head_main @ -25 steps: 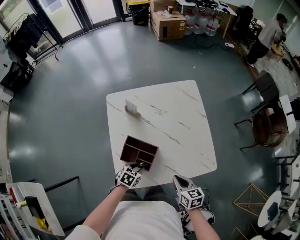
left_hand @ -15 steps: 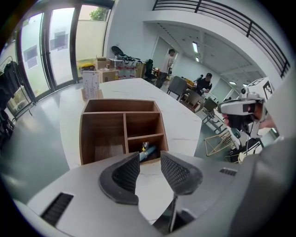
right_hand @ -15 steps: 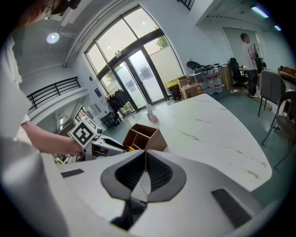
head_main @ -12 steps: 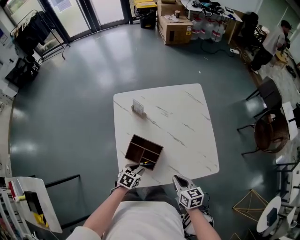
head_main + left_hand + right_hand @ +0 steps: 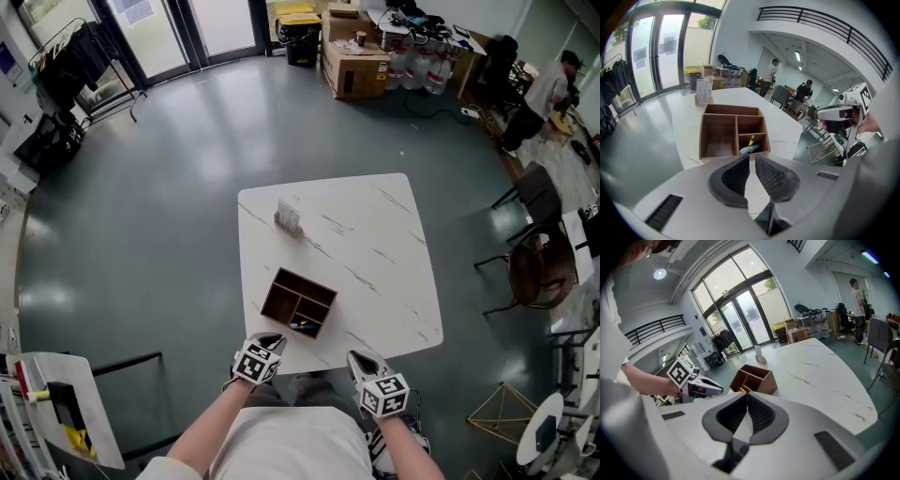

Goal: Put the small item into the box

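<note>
Small item (image 5: 750, 149) lies in the box's (image 5: 736, 131) near right compartment, so the task looks done. Left claw (image 5: 752, 158) has just been closing: jaws nearly together, narrow gap, nothing between. Right claw (image 5: 746, 394) is pinched together, empty. Risk: the box sits near the table (image 5: 375, 253) edge, just beyond the left claw, and a careless swing could knock it off or tip the item out.

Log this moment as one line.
small item: in box, near-right compartment | left gripper: jaws just closing, empty, narrow gap | right gripper: shut, empty
</note>
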